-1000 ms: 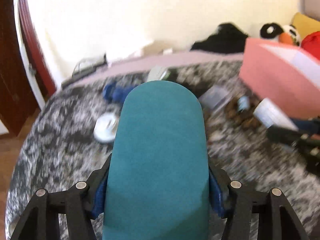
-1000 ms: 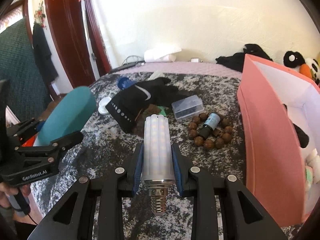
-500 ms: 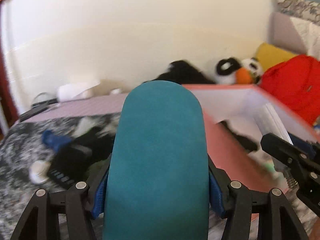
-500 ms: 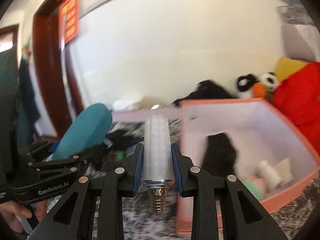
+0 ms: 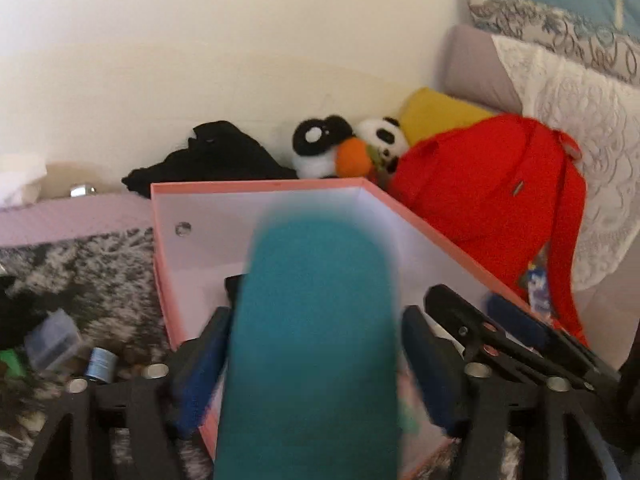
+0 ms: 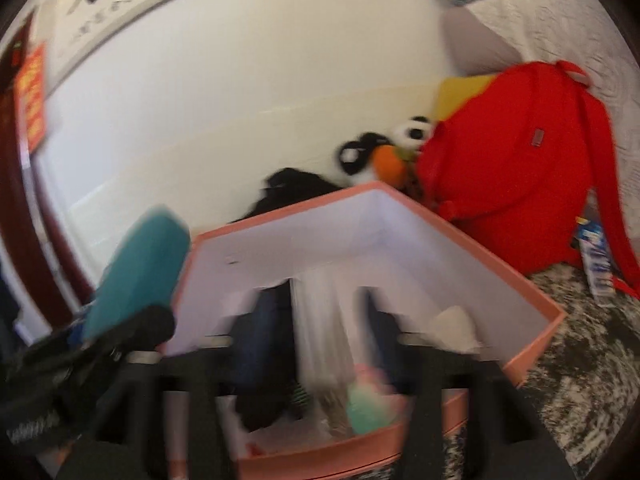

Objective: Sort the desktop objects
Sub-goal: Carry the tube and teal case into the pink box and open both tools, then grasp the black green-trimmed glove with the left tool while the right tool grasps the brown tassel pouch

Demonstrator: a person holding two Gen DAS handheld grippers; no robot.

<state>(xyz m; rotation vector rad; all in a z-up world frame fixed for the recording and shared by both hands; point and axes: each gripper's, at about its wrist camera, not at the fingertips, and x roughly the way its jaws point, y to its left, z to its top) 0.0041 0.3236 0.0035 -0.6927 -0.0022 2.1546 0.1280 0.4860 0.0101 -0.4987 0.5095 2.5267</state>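
The left tool (image 5: 316, 344) holds a teal rounded case (image 5: 312, 344), perhaps a glasses case, clamped between its blue-padded fingers (image 5: 200, 364) and poised over the near left corner of the open pink box (image 5: 256, 187). In the right wrist view the same case shows at the box's left edge. The right tool (image 6: 320, 340) is closed on a white ribbed LED bulb (image 6: 320, 320), heavily blurred, which hangs above the inside of the box. Within the box lie a dark cloth item (image 6: 264, 396), a pale green object (image 6: 368, 404) and some white pieces (image 6: 452, 324); the blur hides their detail. Left of the box on the mottled grey tabletop (image 5: 104, 280) sit a clear plastic case (image 5: 52, 338) and a small blue-capped bottle (image 5: 100, 364). Behind the box rest a red backpack (image 5: 488, 188), a panda plush (image 5: 384, 140) and a black garment (image 5: 212, 158).
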